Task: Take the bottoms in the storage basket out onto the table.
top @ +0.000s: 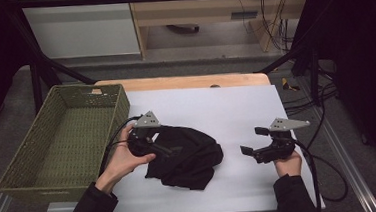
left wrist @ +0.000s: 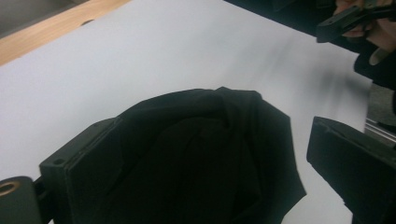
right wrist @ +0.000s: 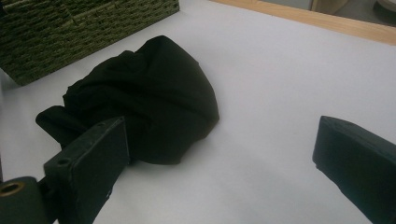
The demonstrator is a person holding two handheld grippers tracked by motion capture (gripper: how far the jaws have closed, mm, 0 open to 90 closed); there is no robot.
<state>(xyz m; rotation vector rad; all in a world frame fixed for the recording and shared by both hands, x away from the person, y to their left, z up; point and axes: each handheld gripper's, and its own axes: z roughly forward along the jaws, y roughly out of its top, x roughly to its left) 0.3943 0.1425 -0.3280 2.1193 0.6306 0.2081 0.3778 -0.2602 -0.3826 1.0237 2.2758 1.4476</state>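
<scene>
On white sheet: black cloth (top: pixel 187 157) folds indistinct | left gripper (left wrist: pixel 196 163) wide | right gripper (right wrist: pixel 219 158) wide, empty

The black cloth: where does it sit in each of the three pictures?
High view: black cloth lies centre, on the white sheet.
Left gripper view: low centre, between the jaws.
Right gripper view: upper left, before the green basket.
Shared landmark: the white sheet.

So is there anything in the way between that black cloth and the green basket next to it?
Nothing visible. The black cloth lies bunched on the white sheet, just right of the green basket. Between them there is the left gripper, jaws open at the cloth's edge.
</scene>
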